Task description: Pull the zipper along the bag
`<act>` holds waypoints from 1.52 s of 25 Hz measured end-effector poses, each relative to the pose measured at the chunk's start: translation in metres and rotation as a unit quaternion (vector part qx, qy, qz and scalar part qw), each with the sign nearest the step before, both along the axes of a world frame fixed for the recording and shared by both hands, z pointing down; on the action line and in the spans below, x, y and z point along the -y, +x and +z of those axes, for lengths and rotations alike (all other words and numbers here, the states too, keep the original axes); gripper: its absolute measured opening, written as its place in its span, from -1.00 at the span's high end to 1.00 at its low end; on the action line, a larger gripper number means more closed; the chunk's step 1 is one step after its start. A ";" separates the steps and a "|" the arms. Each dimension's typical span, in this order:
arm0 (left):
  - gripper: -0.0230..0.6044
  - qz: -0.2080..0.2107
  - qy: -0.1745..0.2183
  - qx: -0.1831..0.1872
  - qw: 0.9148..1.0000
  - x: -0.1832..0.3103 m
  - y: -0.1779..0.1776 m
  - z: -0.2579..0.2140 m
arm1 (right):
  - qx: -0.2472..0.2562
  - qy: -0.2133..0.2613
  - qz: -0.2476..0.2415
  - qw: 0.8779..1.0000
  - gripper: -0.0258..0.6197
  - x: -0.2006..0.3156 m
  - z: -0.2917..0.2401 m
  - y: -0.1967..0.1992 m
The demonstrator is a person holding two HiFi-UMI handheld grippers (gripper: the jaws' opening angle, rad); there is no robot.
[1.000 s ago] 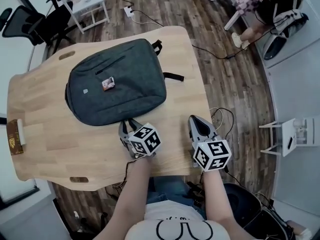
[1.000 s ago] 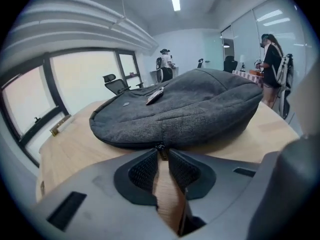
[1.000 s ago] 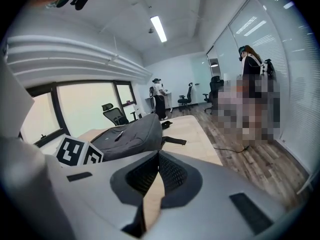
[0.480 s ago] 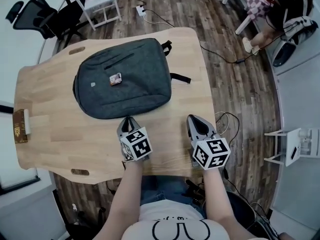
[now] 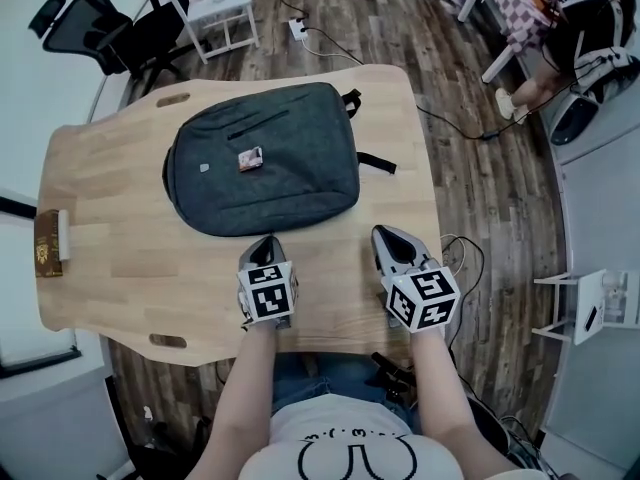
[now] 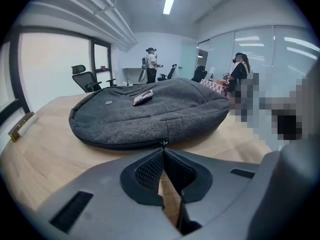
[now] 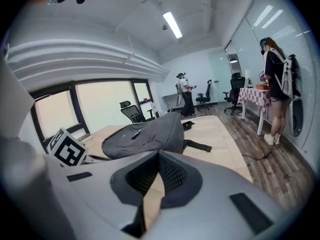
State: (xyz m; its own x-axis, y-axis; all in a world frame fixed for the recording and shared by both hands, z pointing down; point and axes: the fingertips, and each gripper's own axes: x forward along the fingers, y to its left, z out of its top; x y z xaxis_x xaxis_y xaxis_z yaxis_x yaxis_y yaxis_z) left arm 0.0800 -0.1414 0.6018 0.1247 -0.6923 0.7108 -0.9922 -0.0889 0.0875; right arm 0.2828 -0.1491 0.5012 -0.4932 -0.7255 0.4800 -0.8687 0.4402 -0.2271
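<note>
A dark grey backpack (image 5: 265,158) lies flat on the wooden table (image 5: 120,248); a small tag (image 5: 250,158) rests on top of it. Its zipper runs along the near edge, and the metal zipper pull (image 6: 163,143) sits right at my left gripper's tips. My left gripper (image 5: 265,240) (image 6: 163,150) is shut, its tips pinched together on that pull at the bag's near edge. To the right, my right gripper (image 5: 385,234) (image 7: 158,155) hovers over bare table, shut with nothing between its pads. The backpack (image 7: 145,134) lies ahead and left of it.
A brown book-like object (image 5: 48,243) lies at the table's left edge. A black strap (image 5: 378,162) sticks out from the bag's right side. Beyond the table stand a white side table (image 5: 215,3), office chairs (image 5: 75,28) and a person (image 5: 560,58); cables (image 5: 455,258) trail on the floor.
The left gripper's jaws have gone from open to shut at the bag's near edge. The right gripper has stayed shut beside it.
</note>
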 end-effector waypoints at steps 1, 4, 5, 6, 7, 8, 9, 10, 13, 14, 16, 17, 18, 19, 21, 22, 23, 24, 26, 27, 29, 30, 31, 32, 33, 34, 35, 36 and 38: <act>0.87 0.009 -0.001 -0.001 1.000 -0.001 0.001 -0.001 | -0.004 0.006 -0.007 1.000 0.76 0.005 -0.002 -0.007; 0.87 0.044 -0.006 0.008 0.999 -0.004 0.002 -0.001 | -0.016 0.022 -0.038 0.999 0.76 0.025 -0.009 -0.037; 0.87 0.058 -0.009 0.016 0.998 -0.005 0.001 -0.001 | -0.024 0.027 -0.050 0.998 0.76 0.033 -0.010 -0.049; 0.87 0.073 -0.011 0.026 0.997 -0.006 0.000 -0.002 | -0.036 0.031 -0.061 0.997 0.76 0.042 -0.008 -0.060; 0.87 0.088 -0.010 0.040 0.995 -0.007 -0.001 -0.004 | -0.051 0.033 -0.071 0.996 0.76 0.050 -0.005 -0.071; 0.87 0.104 -0.007 0.055 0.993 -0.008 -0.002 -0.005 | -0.069 0.031 -0.079 0.994 0.76 0.057 0.002 -0.079; 0.87 0.119 -0.003 0.069 0.990 -0.009 -0.002 -0.007 | -0.089 0.022 -0.086 0.992 0.76 0.062 0.011 -0.085; 0.87 0.131 0.002 0.081 0.988 -0.010 -0.003 -0.009 | -0.108 0.007 -0.093 0.990 0.76 0.065 0.022 -0.089; 0.88 0.144 0.018 0.093 0.985 -0.009 -0.009 -0.019 | -0.134 -0.026 -0.101 0.986 0.76 0.066 0.043 -0.093; 0.88 0.146 0.019 0.090 0.985 -0.006 -0.011 -0.021 | -0.136 -0.035 -0.100 0.985 0.76 0.066 0.046 -0.094; 0.88 0.158 0.009 0.073 0.985 -0.001 -0.011 -0.022 | -0.141 -0.057 -0.097 0.984 0.76 0.064 0.050 -0.095; 0.88 0.169 0.000 0.059 0.984 0.001 -0.009 -0.021 | -0.143 -0.063 -0.095 0.983 0.76 0.064 0.051 -0.095; 0.88 0.180 -0.009 0.043 0.983 0.002 -0.005 -0.018 | -0.144 -0.067 -0.095 0.983 0.76 0.064 0.052 -0.095; 0.88 0.189 -0.016 0.027 0.981 0.001 -0.001 -0.016 | -0.143 -0.068 -0.095 0.983 0.76 0.064 0.053 -0.095; 0.88 0.195 -0.017 0.012 0.981 -0.003 0.001 -0.012 | -0.141 -0.069 -0.098 0.983 0.76 0.064 0.053 -0.096; 0.88 0.194 -0.015 0.011 0.981 -0.006 0.001 -0.010 | -0.140 -0.069 -0.099 0.983 0.76 0.064 0.053 -0.096; 0.87 0.191 -0.015 0.008 0.981 -0.010 0.001 -0.007 | -0.140 -0.070 -0.099 0.983 0.76 0.064 0.052 -0.097; 0.87 0.187 -0.016 0.001 0.982 -0.014 0.001 -0.004 | -0.139 -0.070 -0.099 0.983 0.76 0.064 0.052 -0.097; 0.83 0.168 -0.018 -0.020 0.985 -0.018 0.002 0.002 | -0.139 -0.068 -0.099 0.983 0.76 0.064 0.052 -0.096; 0.71 0.156 -0.018 -0.027 0.987 -0.018 0.002 0.005 | -0.139 -0.067 -0.099 0.983 0.76 0.064 0.053 -0.096; 0.53 0.136 -0.021 -0.023 0.990 -0.016 0.003 0.013 | -0.138 -0.066 -0.098 0.983 0.76 0.063 0.053 -0.096; 0.50 0.126 -0.021 -0.015 0.992 -0.014 0.003 0.017 | -0.137 -0.065 -0.097 0.984 0.76 0.063 0.053 -0.096; 0.49 0.111 -0.020 -0.005 0.994 -0.011 0.002 0.021 | -0.137 -0.064 -0.096 0.984 0.76 0.063 0.053 -0.095; 0.49 0.092 -0.019 0.003 0.996 -0.007 0.001 0.025 | -0.137 -0.062 -0.095 0.984 0.76 0.063 0.053 -0.095; 0.49 0.071 -0.019 0.006 0.997 -0.004 -0.001 0.028 | -0.137 -0.061 -0.094 0.984 0.76 0.063 0.053 -0.095; 0.49 0.048 -0.020 0.003 0.999 0.000 -0.001 0.031 | -0.136 -0.060 -0.093 0.984 0.76 0.063 0.053 -0.095; 0.49 0.027 -0.021 -0.005 0.999 0.003 -0.002 0.032 | -0.136 -0.059 -0.092 0.985 0.76 0.063 0.053 -0.095; 0.49 0.011 -0.021 -0.015 1.000 0.006 -0.001 0.033 | -0.136 -0.058 -0.092 0.985 0.76 0.063 0.053 -0.096; 0.49 -0.010 -0.016 -0.034 0.999 0.012 0.002 0.032 | -0.137 -0.056 -0.095 0.984 0.76 0.063 0.053 -0.097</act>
